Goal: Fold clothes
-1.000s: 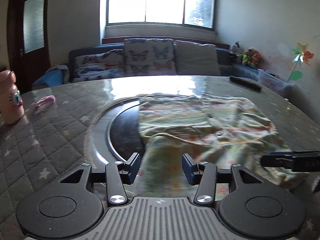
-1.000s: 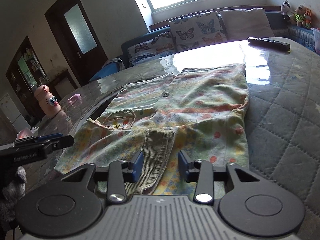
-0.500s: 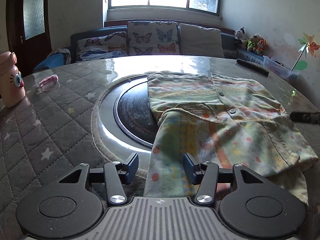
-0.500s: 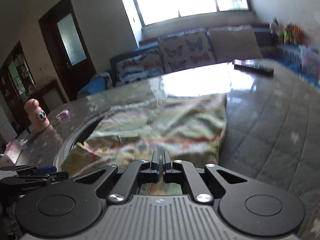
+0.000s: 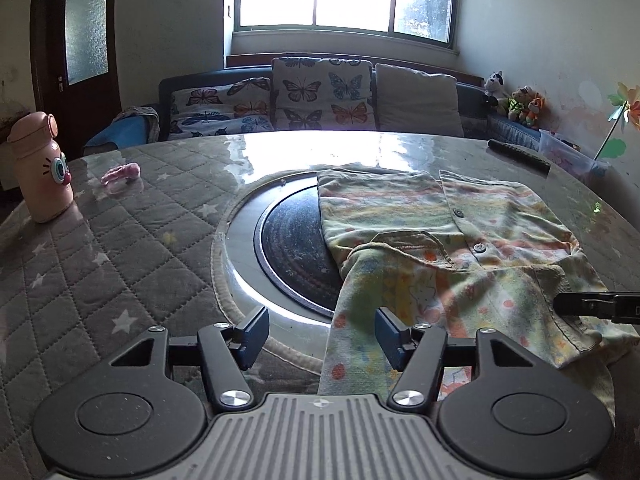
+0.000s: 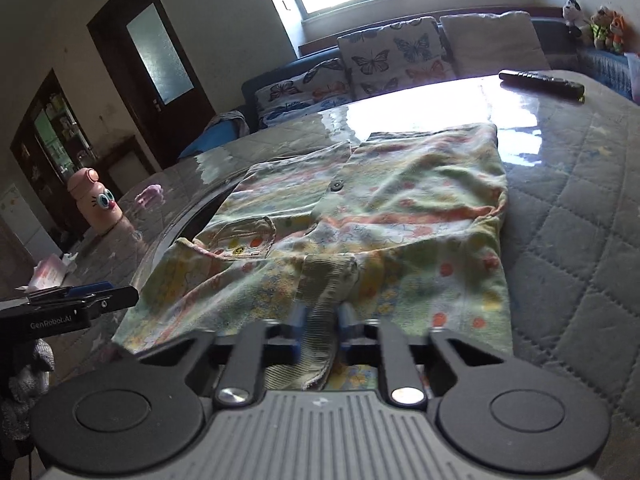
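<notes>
Left wrist view shows the left gripper (image 5: 318, 334) held low over the near edge of the table (image 5: 120, 264), its jaws spread wide and holding nothing, with one sleeve (image 5: 360, 320) of the shirt (image 5: 440, 220) running between and just past the right-hand pad. The shirt, a small buttoned print garment in pale green with orange spots, lies spread face up on the table, partly over the dark round inset (image 5: 292, 240) at the centre, its hem toward the window. Seen from the right wrist, the right gripper (image 6: 320, 330) has its blue pads close on either side of the ribbed cuff (image 6: 320, 320) of the other sleeve; the blur there leaves it uncertain whether they are pinching the cuff or only bracketing it. The cloth looks light, soft and limp, likely to sag and bunch wherever it is unsupported and to slide easily on the glossy tabletop. A hold near each cuff or at the shoulder seam, taken through both layers, seems the soundest way to carry a sleeve across the chest without dragging the body askew. A pink bottle (image 5: 40, 168) and a remote (image 6: 540, 82) stand well apart from the garment
</notes>
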